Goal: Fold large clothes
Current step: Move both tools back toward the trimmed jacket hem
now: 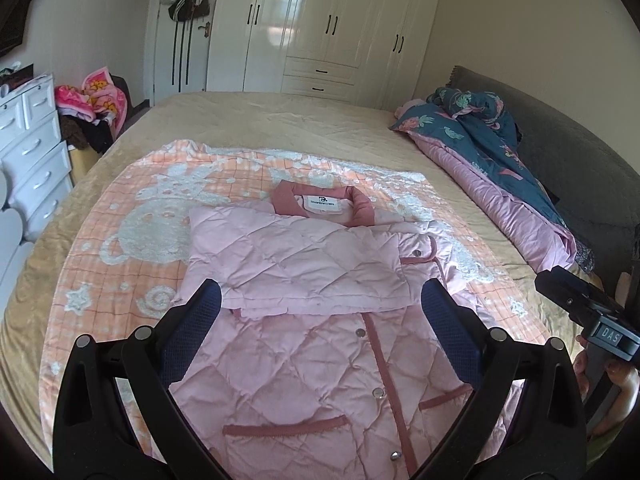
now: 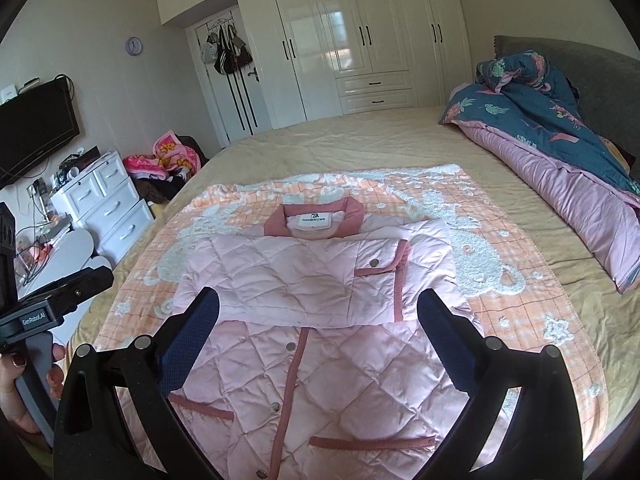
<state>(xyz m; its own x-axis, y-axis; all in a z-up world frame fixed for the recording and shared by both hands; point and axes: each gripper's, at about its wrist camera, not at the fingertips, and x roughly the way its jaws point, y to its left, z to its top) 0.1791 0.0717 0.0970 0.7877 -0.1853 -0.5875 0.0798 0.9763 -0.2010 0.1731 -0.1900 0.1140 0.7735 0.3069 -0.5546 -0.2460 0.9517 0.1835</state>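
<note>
Jacket (image 1: 320,320): pink quilted, flat on the blanket (image 1: 132,208) over the bed (image 1: 280,120), sleeves folded across the chest. Long axis runs straight away from me, collar (image 1: 322,200) far, hem nearest.

My left gripper (image 1: 320,332): jaws wide, empty, above the lower half.

My right gripper (image 2: 318,334): wide, empty, likewise. Neither seems nearer; hem lies just below both.
</note>
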